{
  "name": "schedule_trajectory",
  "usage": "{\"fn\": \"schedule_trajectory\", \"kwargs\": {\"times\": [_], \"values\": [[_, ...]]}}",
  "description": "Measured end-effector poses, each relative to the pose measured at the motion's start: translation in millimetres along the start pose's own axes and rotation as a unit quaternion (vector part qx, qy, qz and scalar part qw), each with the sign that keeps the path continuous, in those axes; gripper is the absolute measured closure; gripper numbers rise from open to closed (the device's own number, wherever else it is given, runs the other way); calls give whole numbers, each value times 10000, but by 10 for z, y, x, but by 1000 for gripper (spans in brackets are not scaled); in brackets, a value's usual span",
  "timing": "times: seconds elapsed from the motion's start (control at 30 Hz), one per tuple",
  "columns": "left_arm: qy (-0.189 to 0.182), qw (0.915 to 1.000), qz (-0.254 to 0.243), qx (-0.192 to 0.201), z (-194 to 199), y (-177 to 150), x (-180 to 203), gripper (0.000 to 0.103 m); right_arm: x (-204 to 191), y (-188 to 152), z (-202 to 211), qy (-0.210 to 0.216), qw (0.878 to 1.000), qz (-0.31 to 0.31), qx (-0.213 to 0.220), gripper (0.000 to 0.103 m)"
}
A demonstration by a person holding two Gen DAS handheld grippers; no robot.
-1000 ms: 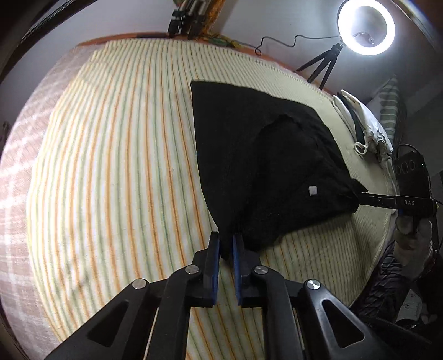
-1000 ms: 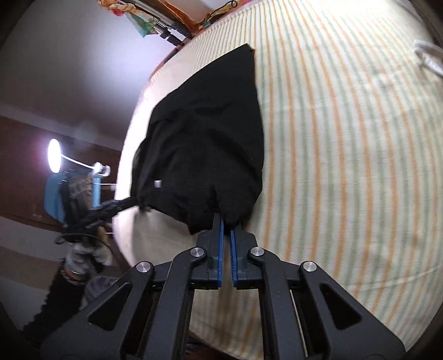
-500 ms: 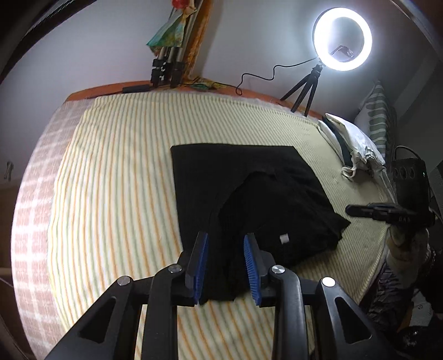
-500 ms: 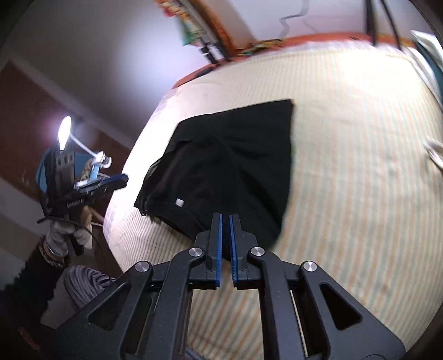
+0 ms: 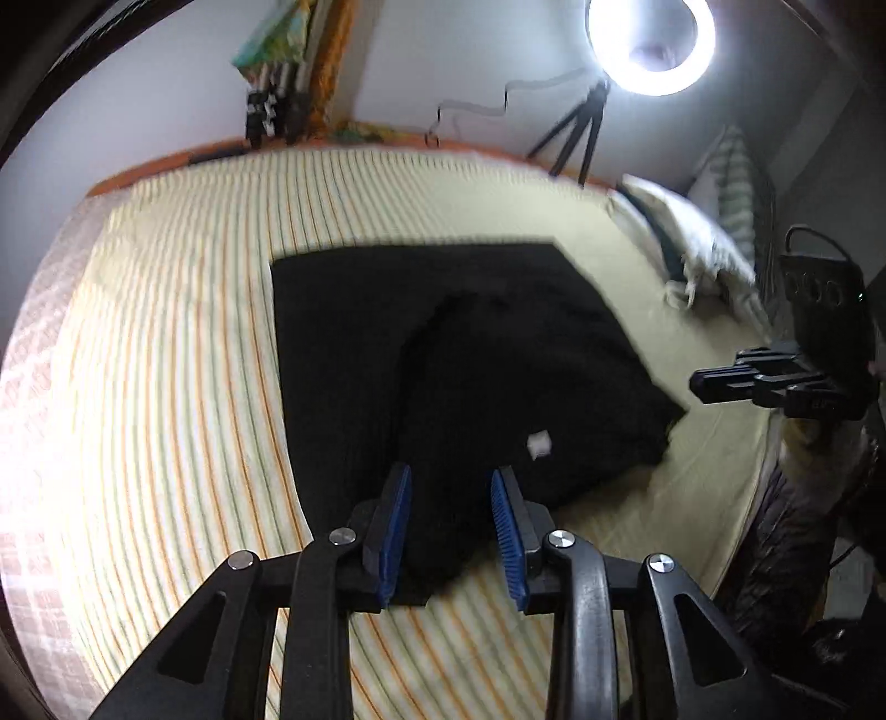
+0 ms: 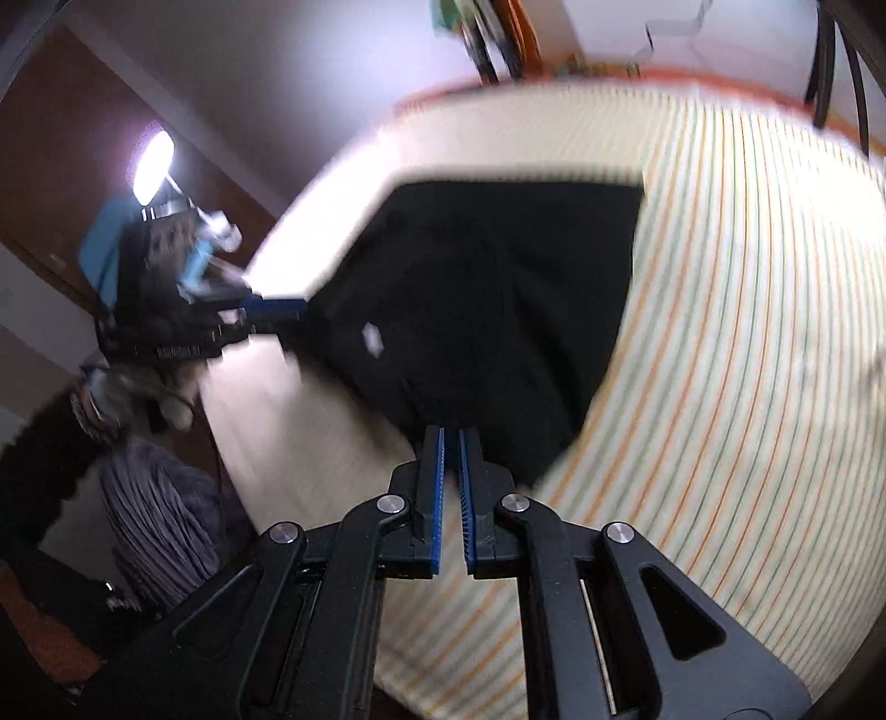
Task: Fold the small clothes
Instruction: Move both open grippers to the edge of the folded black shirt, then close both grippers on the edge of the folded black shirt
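A black garment (image 5: 443,354) with a small white tag (image 5: 538,444) lies partly folded on the striped bed sheet (image 5: 166,387). My left gripper (image 5: 451,482) is open, its blue pads either side of the garment's near edge, holding nothing. My right gripper (image 6: 449,437) has a narrow gap between its pads at the garment's (image 6: 498,299) near corner; whether cloth is pinched there is unclear. The right gripper also shows in the left wrist view (image 5: 714,382), off the garment's right corner. The left gripper shows in the right wrist view (image 6: 277,310) beside the garment's left edge.
A ring light on a tripod (image 5: 648,33) stands behind the bed. A white cloth bundle (image 5: 698,260) and a striped pillow (image 5: 736,183) lie at the far right. The bed's edge (image 6: 266,421) is close, with the person's clothing (image 6: 160,509) below it.
My left gripper let go of the garment and opened wide. Both grippers lifted and pulled back; the garment now lies flatter on the sheet. The right gripper's pads have parted slightly.
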State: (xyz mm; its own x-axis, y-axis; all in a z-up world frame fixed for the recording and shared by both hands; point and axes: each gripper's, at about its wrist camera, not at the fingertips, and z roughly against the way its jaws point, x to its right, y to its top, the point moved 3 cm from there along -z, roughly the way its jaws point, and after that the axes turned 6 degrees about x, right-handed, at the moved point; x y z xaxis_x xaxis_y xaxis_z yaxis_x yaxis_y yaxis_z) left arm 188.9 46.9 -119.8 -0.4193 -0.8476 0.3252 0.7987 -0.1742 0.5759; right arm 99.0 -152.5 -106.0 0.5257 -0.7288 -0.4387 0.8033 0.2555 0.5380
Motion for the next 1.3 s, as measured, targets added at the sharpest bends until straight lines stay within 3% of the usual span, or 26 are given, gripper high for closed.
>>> {"fn": "schedule_trajectory", "kwargs": {"times": [0.1, 0.23, 0.43, 0.57, 0.67, 0.77, 0.83, 0.9, 1.0, 1.17, 1.3], "values": [[84, 9991, 93, 413, 50, 239, 1, 72, 125, 308, 3, -141, 9987, -38, 487, 71], [155, 9976, 215, 633, -177, 504, 7, 72, 315, 617, -166, -66, 9963, -257, 816, 71], [299, 9987, 8, 416, -657, 612, 3, 72, 489, 801, -612, -256, 9960, -466, 724, 71], [356, 9991, -81, 217, -831, 497, -19, 71, 729, 761, -782, -746, 9943, -611, 464, 71], [341, 9991, -78, 256, -798, 477, -19, 70, 951, 754, -737, -1162, 9883, -859, 482, 71], [389, 9989, -50, 245, -716, 464, -24, 68, 1054, 784, -593, -1279, 9840, -1075, 622, 71], [395, 9988, 89, 282, -593, 437, -72, 61, 1062, 797, -502, -1259, 9834, -1086, 733, 70], [451, 9978, 298, 374, -389, 380, -163, 53, 1042, 792, -413, -1073, 9839, -1162, 827, 54], [472, 9953, 715, 450, -145, 275, -336, 52, 1029, 748, -361, -787, 9859, -1238, 808, 47], [181, 9761, 2113, 473, 199, -84, -693, 46, 1060, 611, -434, -388, 9877, -1422, 517, 47], [-246, 9513, 3055, 327, 229, -331, -809, 46, 1150, 535, -497, -80, 9838, -1740, 427, 47]]}}
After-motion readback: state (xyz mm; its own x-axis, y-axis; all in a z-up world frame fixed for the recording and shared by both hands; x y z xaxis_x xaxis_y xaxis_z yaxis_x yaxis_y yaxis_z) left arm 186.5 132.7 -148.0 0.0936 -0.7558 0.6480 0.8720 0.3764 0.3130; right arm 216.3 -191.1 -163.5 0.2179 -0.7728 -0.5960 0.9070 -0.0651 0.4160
